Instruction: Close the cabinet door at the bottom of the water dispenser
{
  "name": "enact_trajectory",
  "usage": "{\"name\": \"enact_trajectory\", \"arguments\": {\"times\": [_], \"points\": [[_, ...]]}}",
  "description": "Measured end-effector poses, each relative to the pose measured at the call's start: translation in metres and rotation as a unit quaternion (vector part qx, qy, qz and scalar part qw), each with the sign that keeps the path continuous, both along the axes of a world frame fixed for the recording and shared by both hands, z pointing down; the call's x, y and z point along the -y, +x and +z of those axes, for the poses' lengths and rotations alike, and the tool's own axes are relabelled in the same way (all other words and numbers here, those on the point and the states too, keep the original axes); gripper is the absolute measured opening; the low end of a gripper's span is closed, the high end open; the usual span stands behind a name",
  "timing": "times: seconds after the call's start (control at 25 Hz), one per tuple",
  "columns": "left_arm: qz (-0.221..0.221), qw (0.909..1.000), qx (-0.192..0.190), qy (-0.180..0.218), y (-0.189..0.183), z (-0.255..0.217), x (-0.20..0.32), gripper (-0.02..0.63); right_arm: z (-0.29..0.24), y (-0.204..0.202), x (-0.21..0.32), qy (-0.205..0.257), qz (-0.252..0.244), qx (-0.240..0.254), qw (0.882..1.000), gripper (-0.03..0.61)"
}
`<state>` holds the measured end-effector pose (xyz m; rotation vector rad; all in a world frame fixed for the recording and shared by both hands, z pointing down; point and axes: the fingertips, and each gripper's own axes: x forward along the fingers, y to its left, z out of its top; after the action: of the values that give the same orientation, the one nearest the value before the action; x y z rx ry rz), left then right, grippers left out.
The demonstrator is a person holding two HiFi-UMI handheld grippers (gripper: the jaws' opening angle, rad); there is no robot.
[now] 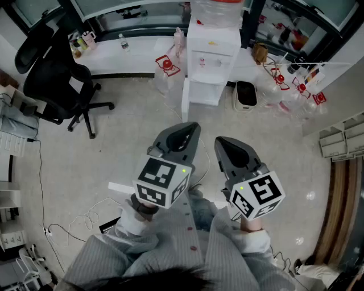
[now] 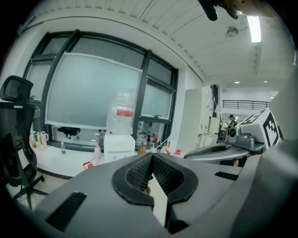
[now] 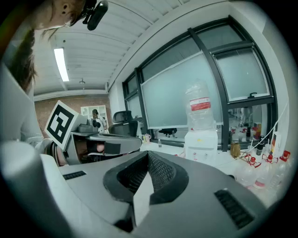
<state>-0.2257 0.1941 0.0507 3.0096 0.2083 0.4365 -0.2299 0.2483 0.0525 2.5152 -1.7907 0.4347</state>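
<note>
Against the window wall, at the far side of the floor, stands the white water dispenser (image 1: 213, 48) with a large clear bottle (image 1: 219, 11) on its top. Its cabinet door (image 1: 185, 99) at the bottom is open: the white panel sticks out from the lower left corner toward the person, and the lower compartment (image 1: 205, 94) shows beside it.

Both tongs are well apart from the dispenser, held side by side in front of the person. The left gripper (image 1: 190, 129) has its jaws together at the tips, and nothing is between them. The right gripper (image 1: 223, 143) is the same, with the jaws pressed together and empty. Both point toward the dispenser.

A black office chair (image 1: 57, 74) stands at the left. Several clear bottles with red parts (image 1: 290, 85) lie on the floor to the right of the dispenser. A dark thing with a pale rim (image 1: 245, 94) sits just beside the dispenser on its right.
</note>
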Motion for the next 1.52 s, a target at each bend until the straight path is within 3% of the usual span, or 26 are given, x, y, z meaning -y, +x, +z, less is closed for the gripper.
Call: {"name": "enact_trajectory", "arguments": {"times": [0.84,1.12,1.52], "points": [[-0.036,0.9993,0.008,0.000,0.008,0.011,0.014,0.011,0.010,0.014,-0.016,0.012,0.004,0.024,1.000,0.014],[-0.034,0.9994,0.007,-0.006,0.043,0.016,0.034,0.011,0.019,0.048,0.001,0.000,0.007,0.034,0.999,0.014],[-0.018,0.9998,-0.002,0.001,0.129,0.002,0.083,0.011,0.007,0.130,0.061,0.002,0.006,0.029,1.000,0.014]]}}
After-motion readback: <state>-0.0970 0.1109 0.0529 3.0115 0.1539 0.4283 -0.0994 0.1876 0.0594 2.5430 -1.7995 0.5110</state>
